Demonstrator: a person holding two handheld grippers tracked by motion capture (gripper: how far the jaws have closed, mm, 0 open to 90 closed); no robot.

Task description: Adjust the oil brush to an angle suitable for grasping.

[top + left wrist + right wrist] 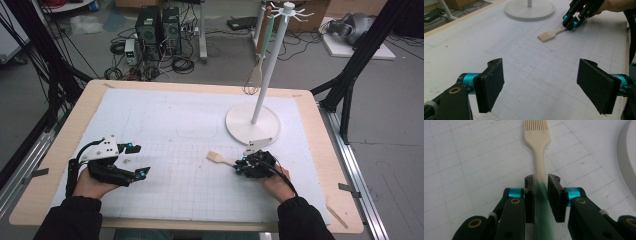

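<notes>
Your right gripper [541, 195] has its jaws closed against the green handle of the brush [537, 135], which lies flat on the white mat [170, 125] with its pale comb-like head pointing away from you (the round base of the stand [252, 125] sits just beyond). Your left gripper [540, 85] rests well apart on the mat, jaws wide apart with nothing between them.
</notes>
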